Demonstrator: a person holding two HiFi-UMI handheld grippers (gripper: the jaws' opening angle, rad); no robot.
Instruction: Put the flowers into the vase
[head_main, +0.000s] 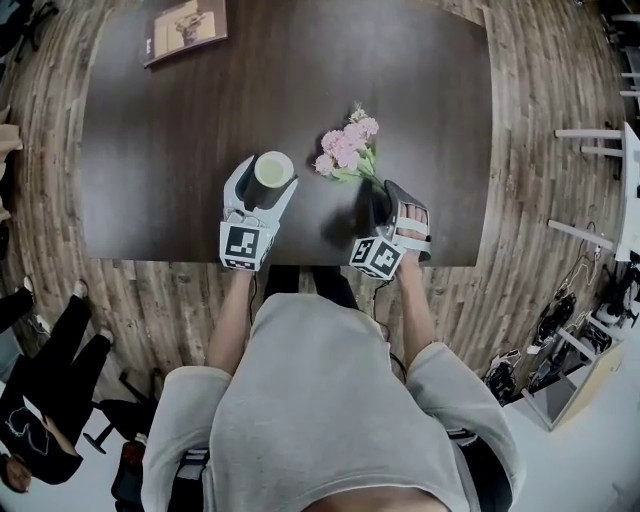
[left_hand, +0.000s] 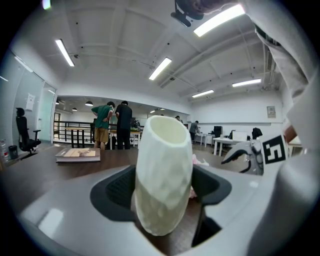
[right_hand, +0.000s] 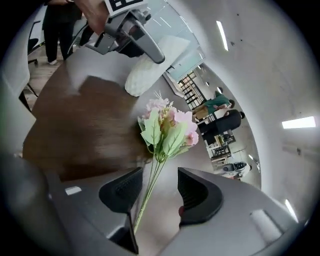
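A cream-white vase (head_main: 272, 170) (left_hand: 165, 170) stands upright on the dark table (head_main: 180, 130), near its front edge. My left gripper (head_main: 266, 180) (left_hand: 162, 190) is shut on it, a pad against each side. A bunch of pink flowers (head_main: 346, 150) (right_hand: 167, 127) with green leaves lies on the table just right of the vase. Its thin stems run back between the jaws of my right gripper (head_main: 393, 203) (right_hand: 157, 187). Those jaws stand apart and open, with the stems close to the left pad and neither pad pressing them.
A book (head_main: 185, 28) (left_hand: 77, 155) lies at the table's far left corner. The table's front edge is right under both grippers. White furniture (head_main: 610, 150) stands off to the right on the wooden floor. People (left_hand: 112, 127) stand far behind the table.
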